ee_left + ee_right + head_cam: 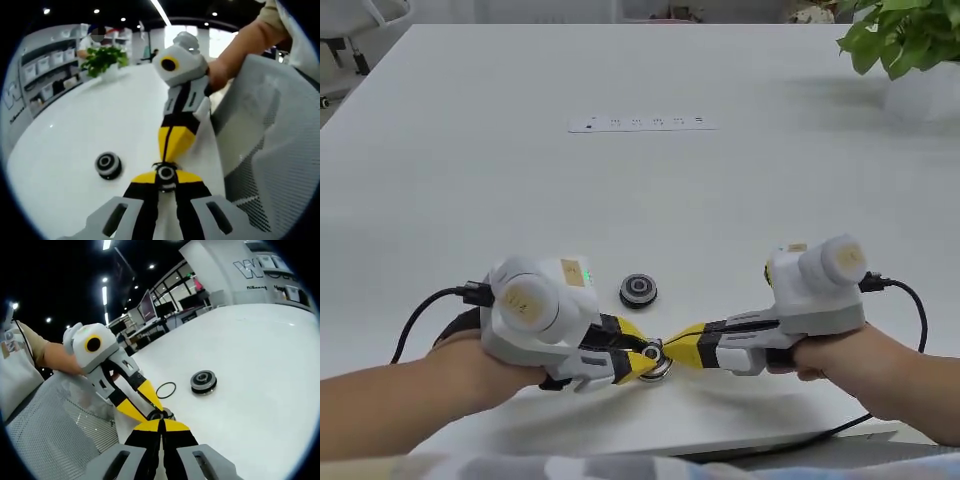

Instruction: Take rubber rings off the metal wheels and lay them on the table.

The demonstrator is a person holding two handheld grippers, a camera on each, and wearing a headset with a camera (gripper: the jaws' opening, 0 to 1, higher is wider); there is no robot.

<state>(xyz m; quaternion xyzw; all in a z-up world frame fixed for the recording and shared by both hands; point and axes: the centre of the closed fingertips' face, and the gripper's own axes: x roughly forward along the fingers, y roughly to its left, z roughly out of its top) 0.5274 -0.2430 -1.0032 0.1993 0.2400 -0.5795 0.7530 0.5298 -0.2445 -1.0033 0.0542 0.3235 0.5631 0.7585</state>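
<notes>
The left hand-held gripper [166, 179] clamps a wheel [166, 172] low over the near edge of the surface [640, 200]. The right hand-held gripper [161, 424] meets it head-on, jaws pinched together, probably on its rubber ring [153, 415].

The jaw tips cover most of the wheel [656, 362], so I cannot tell if it is bare. The right gripper [161, 421] has its jaws pressed together over the wheel's near side, and what they pinch is too small for me to see. The plant [900, 35] is cut off by the top corner. The marks on the strip [640, 124] are too small to read
</notes>
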